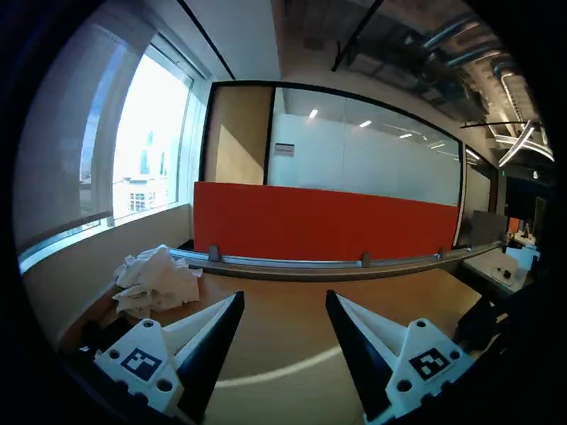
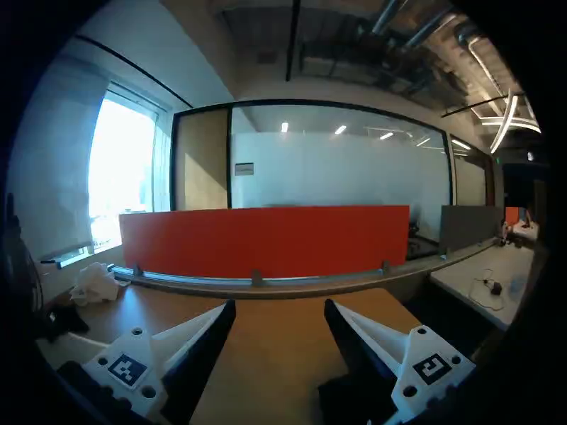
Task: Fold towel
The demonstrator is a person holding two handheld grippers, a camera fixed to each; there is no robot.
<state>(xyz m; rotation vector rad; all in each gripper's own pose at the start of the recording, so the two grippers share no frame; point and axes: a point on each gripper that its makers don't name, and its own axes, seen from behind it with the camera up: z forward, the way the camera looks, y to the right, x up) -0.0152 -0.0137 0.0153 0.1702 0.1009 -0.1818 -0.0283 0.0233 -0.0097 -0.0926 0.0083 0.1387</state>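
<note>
Found the towel (image 1: 156, 280) unfolded, bunched in a white heap at the far left of the counter (image 1: 283, 333), up against the metal rail (image 1: 305, 265) and below the window (image 1: 145, 163). In the right gripper view, caught the same towel (image 2: 94, 283) smaller and farther off, again at the left end of the counter (image 2: 276, 347).

Saw the left claw (image 1: 283, 294) spread wide over bare wood, gripping nothing, well short of the towel and to its right. Saw the right claw (image 2: 280, 303) spread just as wide, nothing between its fingers either.

For writing: made out a black-and-white square marker (image 1: 141, 363) on each finger of the left claw, and likewise a marker (image 2: 126, 370) on each finger of the right claw. Noted a small sign (image 1: 284, 149) on the glass wall (image 1: 368, 156), too small to read; same sign (image 2: 244, 168) in the right gripper view, no clearer.

Behind the rail, took in the orange divider (image 1: 319, 223) running across the counter's back edge. In the left gripper view, got blurred buildings through the window. In the right gripper view, picked up a white desk (image 2: 489, 273) at the right with a thin cable (image 2: 489, 287) lying on it, and a grey panel (image 2: 468, 227) beyond the orange divider (image 2: 262, 241).
</note>
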